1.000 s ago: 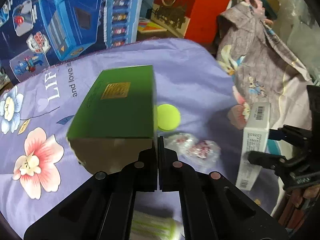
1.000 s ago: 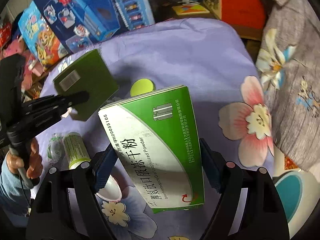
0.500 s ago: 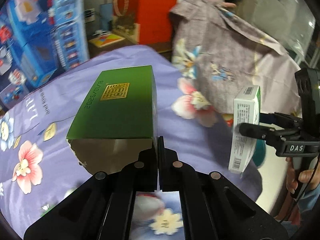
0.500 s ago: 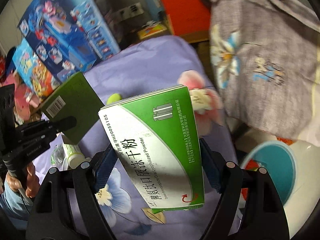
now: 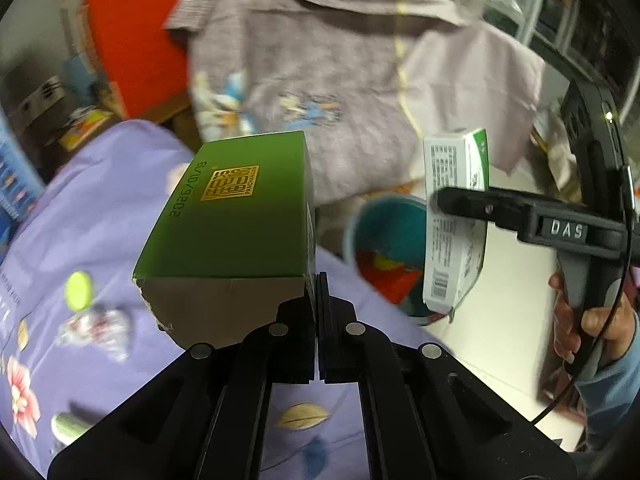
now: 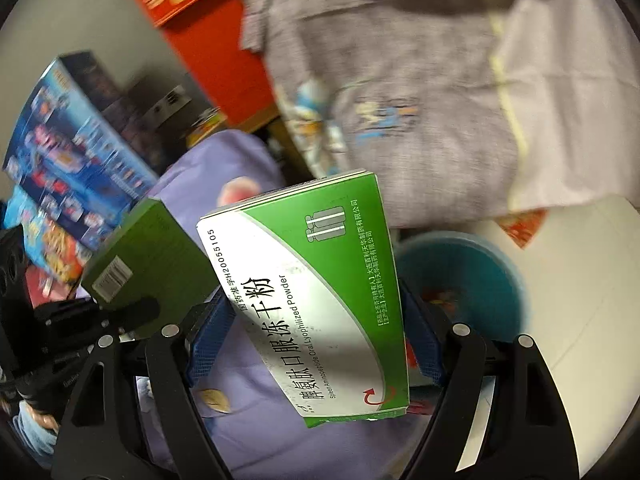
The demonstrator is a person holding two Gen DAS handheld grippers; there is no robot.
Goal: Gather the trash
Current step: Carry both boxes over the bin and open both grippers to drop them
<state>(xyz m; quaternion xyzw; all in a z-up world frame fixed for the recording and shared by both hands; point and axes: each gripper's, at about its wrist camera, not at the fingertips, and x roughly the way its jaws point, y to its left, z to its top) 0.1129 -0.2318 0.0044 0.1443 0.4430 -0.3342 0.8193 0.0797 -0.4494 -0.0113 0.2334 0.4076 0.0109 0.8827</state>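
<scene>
Trash-wise, both grippers are loaded. Left gripper (image 5: 318, 300) has its jaws pinched tight on a flap of the dark green box (image 5: 236, 208), hanging over the purple-clothed counter (image 5: 80, 200). Right gripper (image 6: 316, 344) is clamped across the white-and-green medicine box (image 6: 312, 292). The teal bin (image 6: 472, 276) sits on the floor just off the counter edge, ahead-right, nearer the right gripper, so I'd guess that box drops first.

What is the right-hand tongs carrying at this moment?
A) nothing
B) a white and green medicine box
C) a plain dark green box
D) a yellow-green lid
B: in the right wrist view the blue pads of the right tongs press both sides of the white and green medicine box, while the dark green box is pinched by the left tongs.
</scene>
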